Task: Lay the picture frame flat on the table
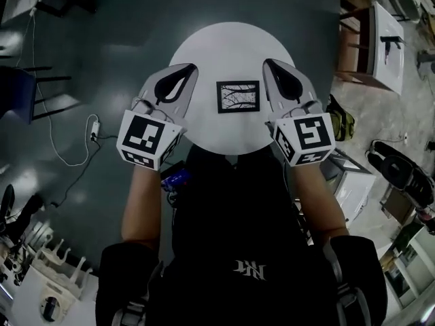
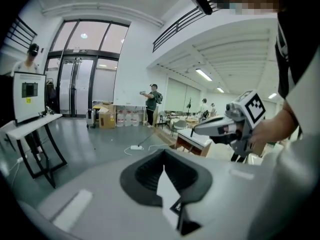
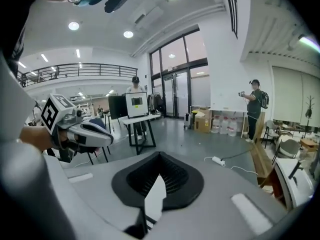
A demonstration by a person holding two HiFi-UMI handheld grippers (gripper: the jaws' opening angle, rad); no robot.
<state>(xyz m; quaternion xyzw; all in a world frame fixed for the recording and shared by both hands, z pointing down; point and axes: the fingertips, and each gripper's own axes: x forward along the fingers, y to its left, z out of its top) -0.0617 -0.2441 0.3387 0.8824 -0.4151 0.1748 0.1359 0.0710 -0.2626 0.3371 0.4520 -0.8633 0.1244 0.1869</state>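
A black picture frame [image 1: 238, 96] with a pale mat and a dark branch picture lies flat near the middle of the round white table [image 1: 224, 46]. Both grippers are held high above the table, close to the head camera, one on each side of the frame. The left gripper [image 1: 189, 68] is shut and holds nothing. So is the right gripper [image 1: 268, 63]. In the left gripper view the jaws [image 2: 163, 155] meet, with only a sliver of white table showing below them, and the right gripper [image 2: 196, 131] hangs beyond. The right gripper view shows its own shut jaws [image 3: 159, 156] and the left gripper [image 3: 111, 140].
A white side table [image 1: 384, 43] stands at the right, a white box [image 1: 353, 182] near the person's right arm. A cable with a power strip [image 1: 94, 129] lies on the dark floor at left. A person [image 2: 154, 104] stands far off in the hall; a stand with a monitor [image 3: 136, 105] is nearer.
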